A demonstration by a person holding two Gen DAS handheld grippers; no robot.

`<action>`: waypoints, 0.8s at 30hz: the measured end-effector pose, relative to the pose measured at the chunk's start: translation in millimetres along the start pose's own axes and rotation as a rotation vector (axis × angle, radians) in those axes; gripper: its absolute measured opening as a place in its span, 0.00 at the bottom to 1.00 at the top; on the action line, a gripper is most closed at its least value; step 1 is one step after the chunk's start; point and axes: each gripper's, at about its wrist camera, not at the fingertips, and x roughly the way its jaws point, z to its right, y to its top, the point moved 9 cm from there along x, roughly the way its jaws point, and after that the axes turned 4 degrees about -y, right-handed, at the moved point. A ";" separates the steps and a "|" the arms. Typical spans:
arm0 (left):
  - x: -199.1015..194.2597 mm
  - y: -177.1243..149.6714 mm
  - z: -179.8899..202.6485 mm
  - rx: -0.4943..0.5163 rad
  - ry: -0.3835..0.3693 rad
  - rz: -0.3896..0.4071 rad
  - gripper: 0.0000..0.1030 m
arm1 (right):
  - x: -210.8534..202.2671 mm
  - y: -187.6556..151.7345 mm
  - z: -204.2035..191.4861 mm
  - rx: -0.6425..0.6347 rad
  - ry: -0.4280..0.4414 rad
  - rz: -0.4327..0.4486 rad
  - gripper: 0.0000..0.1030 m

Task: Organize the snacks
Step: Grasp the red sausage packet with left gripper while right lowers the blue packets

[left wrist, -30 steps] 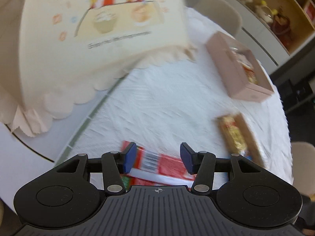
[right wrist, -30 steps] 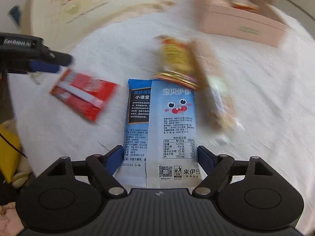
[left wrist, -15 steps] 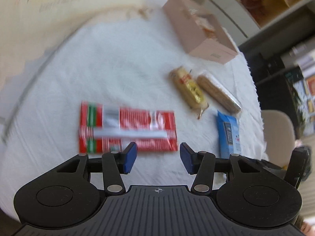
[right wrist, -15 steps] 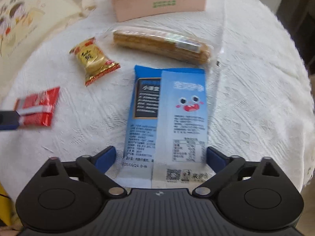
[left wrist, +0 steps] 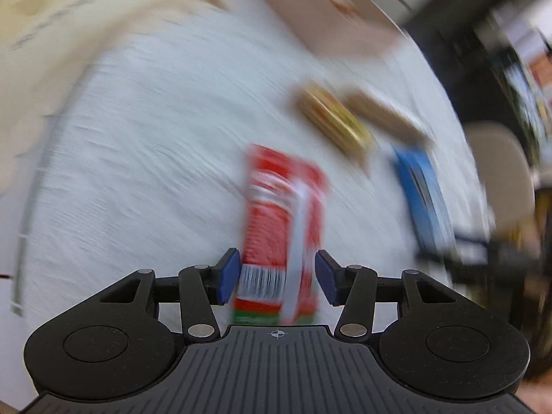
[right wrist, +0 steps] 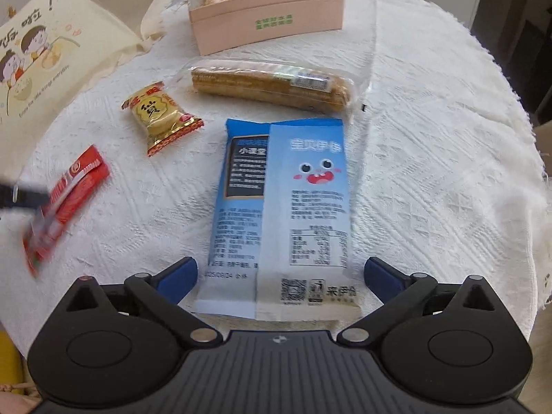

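A red snack packet (left wrist: 281, 227) lies lengthwise between the blue pads of my left gripper (left wrist: 277, 277); the jaws are open around its near end, and the view is blurred. It also shows in the right wrist view (right wrist: 65, 200), at the far left. A blue snack packet (right wrist: 281, 214) lies on the white tablecloth with its near end between the wide-open fingers of my right gripper (right wrist: 279, 276). A gold wrapped snack (right wrist: 160, 115) and a long clear-wrapped pastry (right wrist: 272, 84) lie beyond it. A pink box (right wrist: 265, 8) with snacks inside stands at the back.
A cream cartoon-printed bag (right wrist: 45, 55) lies at the back left. The round table's edge (right wrist: 517, 131) curves down the right side. A chair (left wrist: 496, 169) stands past the table in the left wrist view.
My left gripper has swung around the red packet, which now lies lengthwise between its pads instead of crosswise in front. My right gripper has drawn back slightly from the blue packet and opened wider.
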 end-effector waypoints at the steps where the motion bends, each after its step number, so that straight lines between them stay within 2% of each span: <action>1: 3.9 -5.9 9.9 0.052 0.020 -0.014 0.53 | 1.0 0.5 -0.1 -0.010 -0.005 -0.005 1.00; 3: 8.0 -10.9 24.1 0.136 0.108 -0.010 0.54 | 2.9 0.0 -3.2 -0.044 -0.028 -0.016 1.00; 4: 10.4 -10.6 27.5 0.133 0.133 -0.006 0.55 | 5.5 1.7 -6.5 -0.066 -0.043 -0.020 1.00; 9: 16.5 7.4 24.8 -0.102 0.120 0.063 0.55 | 6.3 3.4 -9.7 -0.091 -0.045 -0.021 1.00; 11: 20.7 17.4 25.8 -0.134 0.139 0.091 0.55 | 6.2 3.2 -9.6 -0.087 -0.046 -0.017 1.00; 15: 37.7 36.9 41.3 -0.036 0.226 0.088 0.58 | 5.7 1.6 -9.8 -0.089 -0.047 -0.003 1.00; 17: 38.3 32.7 47.6 0.016 0.233 0.067 0.53 | 5.7 2.9 -10.4 -0.130 -0.026 -0.025 1.00; 18: 39.2 29.6 50.6 0.028 0.212 0.055 0.52 | 5.3 5.0 -9.5 -0.150 -0.014 -0.038 0.99; 19: 38.6 25.7 51.9 0.026 0.190 0.048 0.52 | 1.5 9.5 -7.0 -0.160 -0.013 -0.028 0.94; 21: 30.3 14.3 50.2 -0.012 0.160 0.045 0.50 | -9.9 22.6 -3.0 -0.167 -0.026 0.041 0.94; 24: 17.0 4.6 42.8 -0.077 0.176 0.050 0.46 | -21.6 47.1 -14.0 -0.270 -0.032 0.131 0.94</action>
